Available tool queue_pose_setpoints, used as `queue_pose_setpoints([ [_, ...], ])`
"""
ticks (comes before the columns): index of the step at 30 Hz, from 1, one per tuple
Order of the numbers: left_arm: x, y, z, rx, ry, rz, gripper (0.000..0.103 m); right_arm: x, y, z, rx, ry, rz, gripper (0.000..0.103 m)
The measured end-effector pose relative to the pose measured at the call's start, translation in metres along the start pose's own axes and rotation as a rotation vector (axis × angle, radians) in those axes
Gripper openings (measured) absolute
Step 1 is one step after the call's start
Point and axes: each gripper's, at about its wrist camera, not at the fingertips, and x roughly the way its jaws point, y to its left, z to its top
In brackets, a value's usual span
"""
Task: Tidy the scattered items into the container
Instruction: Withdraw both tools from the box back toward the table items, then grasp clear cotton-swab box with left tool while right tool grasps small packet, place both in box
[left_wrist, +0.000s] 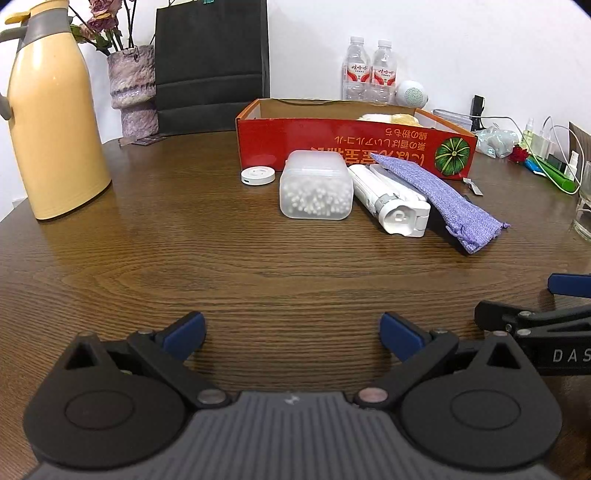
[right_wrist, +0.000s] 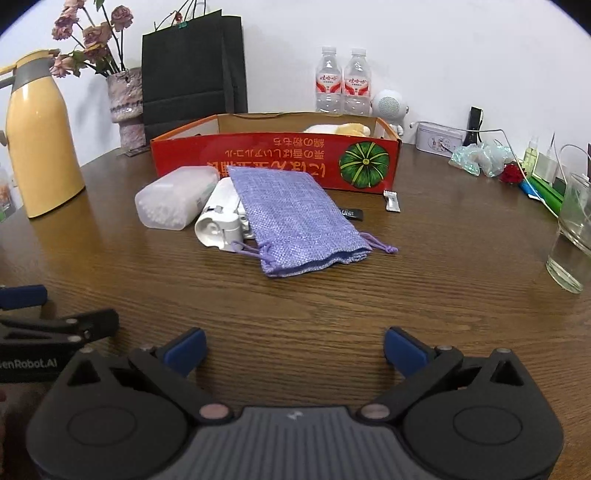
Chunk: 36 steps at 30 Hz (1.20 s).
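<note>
Awaiting collection on the wooden counter (left_wrist: 184, 251):

1. Cotton-swab box (left_wrist: 315, 188), translucent plastic, lying on its side just in front of the container's near wall.
2. White folded gadget (left_wrist: 391, 201), exact kind not discernible, lying beside the swab box, touching or nearly so.
3. Purple drawstring pouch (right_wrist: 295, 221), woven cloth, draped partly over the white gadget, its mouth and cords toward the cameras.
4. White round disc (left_wrist: 258, 174), small, left of the swab box and apart from it.
5. Small foil sachet (right_wrist: 391, 201) and a small black tag (right_wrist: 351, 213), right of the pouch, close to the container's front.

Container: red cardboard box (left_wrist: 351, 147), open-topped, pumpkin print on the near wall, already holding a pale soft item (right_wrist: 340, 128) at its right end. The items sit bunched against its front, so each probably needs only a short lift over the wall.

Tools: left hand-held gripper (left_wrist: 291, 334), fingers spread wide, nothing between them, low over bare counter well short of the items. Right hand-held gripper (right_wrist: 295, 349), likewise spread and empty, facing the pouch. Judged stage: opening, no item gripped yet.

Bystanders, probably not for tidying: yellow thermos (left_wrist: 51, 118), vase of dried roses (right_wrist: 125, 103), black paper bag (left_wrist: 210, 66), two water bottles (right_wrist: 341, 83), drinking glass (right_wrist: 570, 236) at the right edge, a tipping risk.
</note>
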Motion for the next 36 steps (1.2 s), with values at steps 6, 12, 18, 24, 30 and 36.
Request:
queue_pose_setpoints([
  [6,0.000,0.000,0.001,0.001,-0.001,-0.001,0.103,0.000,0.000,0.001,0.006,0.001,-0.006,0.103],
  [12,0.001,0.000,0.003,0.013,-0.005,-0.015,0.103,0.000,0.000,0.001,0.004,0.001,-0.001,0.103],
  [18,0.008,0.009,0.063,0.089,-0.161,-0.173,0.103,-0.011,-0.031,0.034,-0.006,-0.035,0.082,0.076],
  [24,0.083,0.000,0.130,0.151,-0.072,-0.210,0.103,0.035,-0.085,0.112,0.022,-0.099,0.048,0.070],
  [30,0.118,0.009,0.129,0.090,0.004,-0.214,0.093,0.112,-0.108,0.137,0.104,-0.004,0.003,0.050],
  [36,0.126,0.013,0.125,0.049,0.026,-0.231,0.069,0.134,-0.103,0.129,0.059,0.023,-0.007,0.040],
])
